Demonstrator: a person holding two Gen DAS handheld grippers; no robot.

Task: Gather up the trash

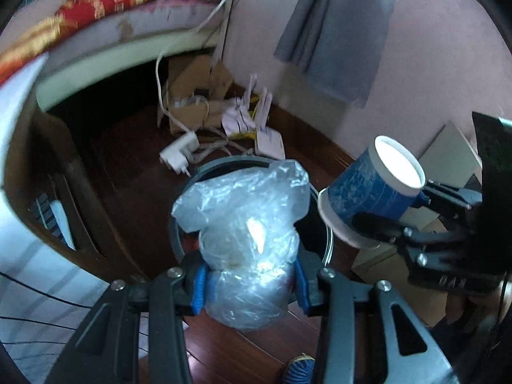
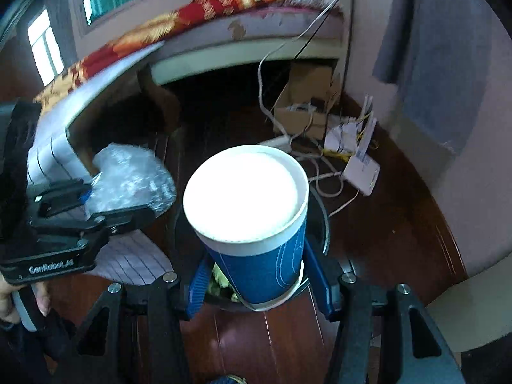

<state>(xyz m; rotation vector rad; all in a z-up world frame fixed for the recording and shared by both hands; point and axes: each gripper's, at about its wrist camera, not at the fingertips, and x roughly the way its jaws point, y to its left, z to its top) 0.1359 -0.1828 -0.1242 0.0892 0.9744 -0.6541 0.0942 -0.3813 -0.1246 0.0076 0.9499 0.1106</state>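
Below us the round trash bin (image 1: 204, 172) stands on the wooden floor, some scraps already in it. Our left gripper (image 1: 249, 284), jaws clenched on the crumpled plastic bag (image 1: 246, 224), hangs right over its mouth. Our right gripper (image 2: 256, 284) grasps the blue paper cup (image 2: 256, 243) with its rim toward the camera, just beside and above the bin's rim.

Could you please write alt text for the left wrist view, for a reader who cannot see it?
The left gripper clamps a crumpled clear plastic bag over a round dark bin on a wooden floor. To the right, the right gripper holds a blue paper cup. Behind lie cardboard, cables and a bed edge.
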